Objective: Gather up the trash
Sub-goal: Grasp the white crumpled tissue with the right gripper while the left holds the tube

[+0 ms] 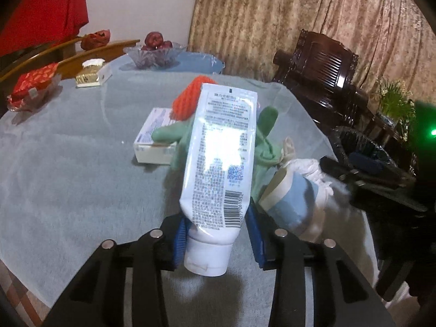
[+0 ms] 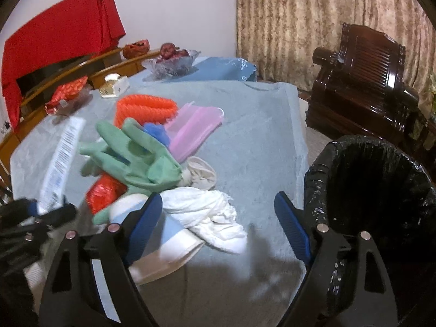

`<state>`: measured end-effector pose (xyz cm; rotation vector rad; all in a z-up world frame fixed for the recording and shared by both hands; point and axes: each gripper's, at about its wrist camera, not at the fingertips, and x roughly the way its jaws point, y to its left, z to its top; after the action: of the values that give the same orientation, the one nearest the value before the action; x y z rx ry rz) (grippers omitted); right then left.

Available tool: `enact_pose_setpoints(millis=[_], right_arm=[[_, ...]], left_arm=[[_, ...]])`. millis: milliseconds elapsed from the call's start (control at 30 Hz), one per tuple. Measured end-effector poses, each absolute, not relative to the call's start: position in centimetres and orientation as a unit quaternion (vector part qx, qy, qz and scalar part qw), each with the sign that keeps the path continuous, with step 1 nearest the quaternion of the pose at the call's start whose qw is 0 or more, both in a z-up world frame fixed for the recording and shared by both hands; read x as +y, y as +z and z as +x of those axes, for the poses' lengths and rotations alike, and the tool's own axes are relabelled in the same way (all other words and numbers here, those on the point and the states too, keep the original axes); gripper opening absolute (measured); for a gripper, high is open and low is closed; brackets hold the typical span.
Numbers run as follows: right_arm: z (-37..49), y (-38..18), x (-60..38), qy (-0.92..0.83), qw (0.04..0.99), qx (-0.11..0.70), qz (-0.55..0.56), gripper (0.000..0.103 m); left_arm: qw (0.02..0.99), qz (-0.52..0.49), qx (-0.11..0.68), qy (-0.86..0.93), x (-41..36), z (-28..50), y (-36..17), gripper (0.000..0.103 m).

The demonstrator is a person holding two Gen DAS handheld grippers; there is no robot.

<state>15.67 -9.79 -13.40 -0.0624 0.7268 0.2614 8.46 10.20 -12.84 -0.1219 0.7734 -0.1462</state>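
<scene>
My left gripper is shut on a white printed tube near its cap, holding it upright just above the grey-blue tablecloth. The same tube shows at the left of the right wrist view. My right gripper stands open over a crumpled white tissue that lies on a blue-and-white paper cup; its pads touch nothing. Behind lie a green rubber glove, an orange foam net, a pink face mask and a red wrapper. A black-lined bin stands off the table's right edge.
A white box lies behind the tube. At the far side of the table stand a glass fruit bowl, a tissue box and a dish of red packets. A dark wooden chair and curtains stand beyond the bin.
</scene>
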Motion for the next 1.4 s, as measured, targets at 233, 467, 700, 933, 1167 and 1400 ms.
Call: enact_pose_setpoints(millis=[233,467,700,933,1167,1400], right_arm=[[17.3,-15.6,-9.6,0.126,0.914,0.383,-0.042,0.076],[18.1,-16.5,-9.6,0.142,0.905,0.401,-0.027,0.068],[18.1,-16.3,-9.3,0.193,0.890,0.412,-0.013,0.030],[17.0,-13.9,-10.1,0.197,0.902,0.384,-0.007,0.019],[15.8,-9.4,-11.7,0.194,0.923,0.332,0.003,0.019],[14.5,-5.4,-14.2,0.179,0.942,0.284,0.008,0.019]], left_arm=[[0.923,-0.065,0.372,-0.071,9.8,9.5,-12.8,0.039],[0.922,-0.057,0.376,-0.065,9.1,10.5,-13.5,0.039],[0.924,-0.049,0.373,-0.061,8.8,10.7,-13.5,0.038],[0.931,-0.045,0.356,-0.063,8.5,10.2,-12.1,0.038],[0.939,-0.043,0.334,-0.068,7.6,10.0,-10.0,0.038],[0.945,-0.033,0.312,-0.087,5.6,10.0,-7.8,0.038]])
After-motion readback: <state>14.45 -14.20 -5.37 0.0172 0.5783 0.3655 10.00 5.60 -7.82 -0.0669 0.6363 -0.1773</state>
